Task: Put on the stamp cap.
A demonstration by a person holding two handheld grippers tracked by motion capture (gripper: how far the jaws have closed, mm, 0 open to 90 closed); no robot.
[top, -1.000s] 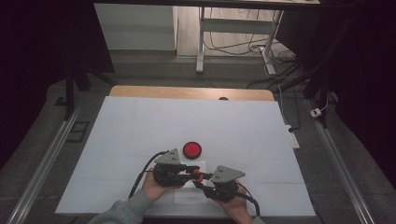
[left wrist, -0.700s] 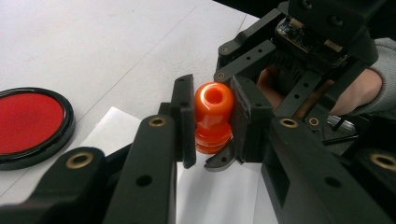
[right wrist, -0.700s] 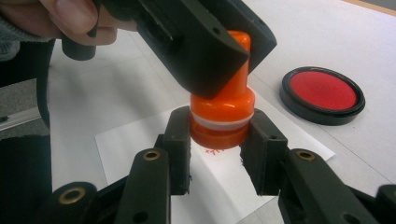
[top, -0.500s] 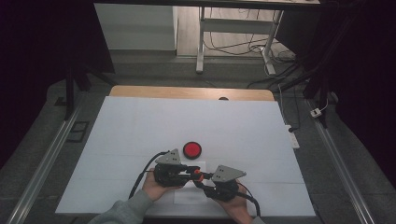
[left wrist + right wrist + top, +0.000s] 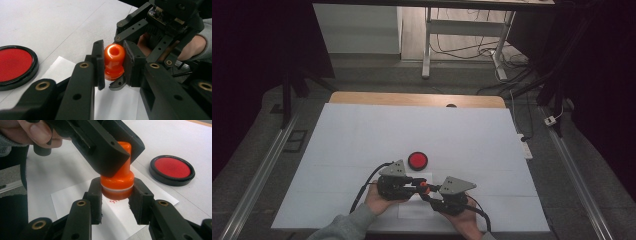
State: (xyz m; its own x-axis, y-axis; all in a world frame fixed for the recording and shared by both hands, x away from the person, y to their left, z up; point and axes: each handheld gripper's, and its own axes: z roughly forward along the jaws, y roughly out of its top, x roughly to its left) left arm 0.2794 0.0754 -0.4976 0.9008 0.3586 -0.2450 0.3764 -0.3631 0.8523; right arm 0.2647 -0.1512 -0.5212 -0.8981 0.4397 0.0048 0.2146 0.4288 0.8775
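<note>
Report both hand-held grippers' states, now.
Left hand-held gripper: closed on the small orange plastic stamp's handle.
Right hand-held gripper: closed on the same stamp's base.

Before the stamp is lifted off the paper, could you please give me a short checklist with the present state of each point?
1. Left claw shut on the upper knob of the orange stamp: ok.
2. Right claw shut on the stamp's wider base: ok.
3. Stamp upright over the paper sheet: ok.
4. Stamp face touching or just above the sheet: cannot tell.
5. Red print on the sheet under the stamp: ok, partly visible, quality cannot tell.
6. Red ink pad open, apart from the sheet and both claws: ok.
</note>
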